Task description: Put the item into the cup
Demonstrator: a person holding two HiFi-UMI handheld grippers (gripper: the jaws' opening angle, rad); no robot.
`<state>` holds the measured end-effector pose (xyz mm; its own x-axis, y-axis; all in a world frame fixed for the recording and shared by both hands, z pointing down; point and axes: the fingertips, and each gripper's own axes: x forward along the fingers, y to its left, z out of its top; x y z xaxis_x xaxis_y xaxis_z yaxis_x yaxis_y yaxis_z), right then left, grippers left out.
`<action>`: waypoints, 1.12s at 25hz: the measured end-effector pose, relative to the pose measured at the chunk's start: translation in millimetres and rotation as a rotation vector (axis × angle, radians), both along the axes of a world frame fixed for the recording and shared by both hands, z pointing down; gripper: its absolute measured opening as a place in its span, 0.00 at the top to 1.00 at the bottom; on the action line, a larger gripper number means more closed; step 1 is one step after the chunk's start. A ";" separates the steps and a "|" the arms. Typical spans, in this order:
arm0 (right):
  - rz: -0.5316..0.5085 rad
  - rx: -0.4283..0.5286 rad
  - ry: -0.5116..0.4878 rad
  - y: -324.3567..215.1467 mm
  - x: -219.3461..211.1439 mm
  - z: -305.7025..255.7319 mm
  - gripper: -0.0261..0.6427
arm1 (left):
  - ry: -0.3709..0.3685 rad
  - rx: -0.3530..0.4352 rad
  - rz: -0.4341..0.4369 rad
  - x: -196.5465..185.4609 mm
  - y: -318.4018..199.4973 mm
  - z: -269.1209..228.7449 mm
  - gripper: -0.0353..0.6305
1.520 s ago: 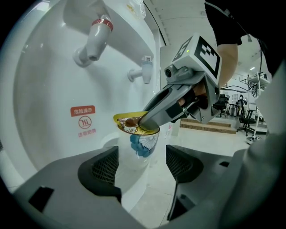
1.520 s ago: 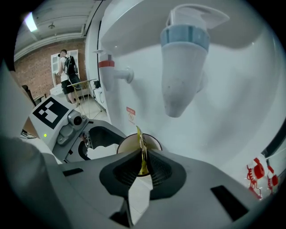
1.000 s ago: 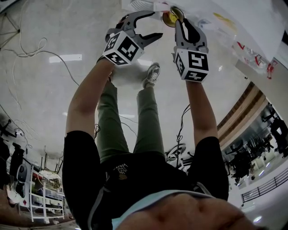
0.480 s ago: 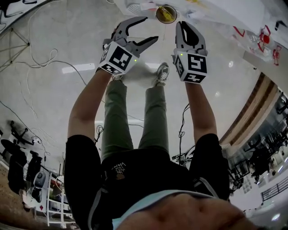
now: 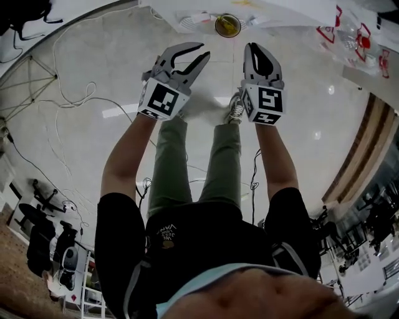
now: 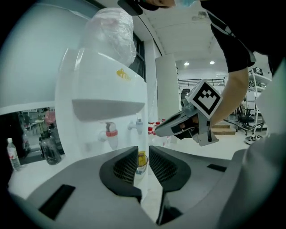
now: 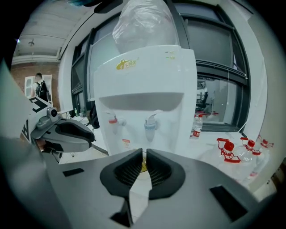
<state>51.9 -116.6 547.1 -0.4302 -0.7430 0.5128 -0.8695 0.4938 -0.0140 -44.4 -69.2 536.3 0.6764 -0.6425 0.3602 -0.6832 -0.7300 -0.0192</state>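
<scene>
A glass cup (image 5: 228, 25) with something yellow in it stands on the white table (image 5: 293, 12) in front of a white water dispenser (image 7: 143, 85). Both gripper views show the cup (image 6: 141, 162) (image 7: 143, 166) through the gap between the jaws, well ahead of them. My left gripper (image 5: 204, 51) is held above the floor, short of the table, its jaws closing with nothing between them. My right gripper (image 5: 254, 46) hovers beside it, shut and empty. The right gripper (image 6: 167, 129) shows in the left gripper view, and the left gripper (image 7: 78, 134) in the right gripper view.
Plastic bottles and red cap rings (image 7: 227, 150) lie on the table right of the dispenser. Red and blue taps (image 7: 150, 127) hang over the cup. Cables (image 5: 68, 93) trail over the glossy floor. The person's legs and a shoe (image 5: 234, 109) are below the grippers.
Both grippers have drawn back from the cup and the table edge. The left jaws have narrowed from wide apart. The right jaws stay together.
</scene>
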 end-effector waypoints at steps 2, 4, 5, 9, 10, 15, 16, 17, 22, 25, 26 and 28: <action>0.026 0.007 -0.020 4.8 0.9 -12.2 0.88 | 0.010 0.044 0.005 0.0 2.7 -16.2 0.84; 0.049 0.010 -0.036 9.8 4.5 -24.4 0.88 | 0.020 0.065 -0.002 0.2 6.2 -31.9 0.88; 0.057 0.011 -0.043 12.6 6.2 -30.7 0.88 | 0.024 0.070 -0.008 0.1 8.4 -40.0 0.89; 0.068 0.011 -0.060 29.6 9.3 -57.1 0.88 | 0.044 0.093 -0.026 0.1 20.1 -75.6 0.91; 0.067 0.013 -0.063 33.9 9.9 -64.8 0.88 | 0.048 0.101 -0.031 -0.1 23.0 -85.0 0.91; 0.069 0.044 -0.094 48.0 17.1 -113.0 0.88 | 0.078 0.136 -0.067 -3.1 35.8 -134.0 0.91; 0.068 0.050 -0.095 51.8 19.7 -122.6 0.88 | 0.084 0.138 -0.074 -3.2 39.6 -144.3 0.91; 0.063 0.057 -0.094 55.6 22.3 -132.1 0.88 | 0.090 0.139 -0.082 -3.2 43.7 -155.0 0.91; 0.055 0.086 -0.106 69.4 33.9 -182.7 0.88 | 0.086 0.143 -0.111 -2.6 63.6 -199.5 0.92; 0.040 0.118 -0.121 74.8 37.9 -211.4 0.88 | 0.100 0.156 -0.134 0.9 71.0 -233.2 0.92; 0.035 0.122 -0.128 78.4 38.5 -220.3 0.88 | 0.111 0.158 -0.143 2.2 74.1 -244.5 0.92; 0.025 0.123 -0.138 85.8 39.7 -237.4 0.88 | 0.115 0.161 -0.156 3.8 80.5 -262.0 0.92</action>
<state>91.6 -30.7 309.7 -0.4707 -0.8078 0.3548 -0.8756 0.4773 -0.0748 -40.7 11.2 274.4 0.5950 -0.7853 0.1709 -0.7919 -0.6092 -0.0420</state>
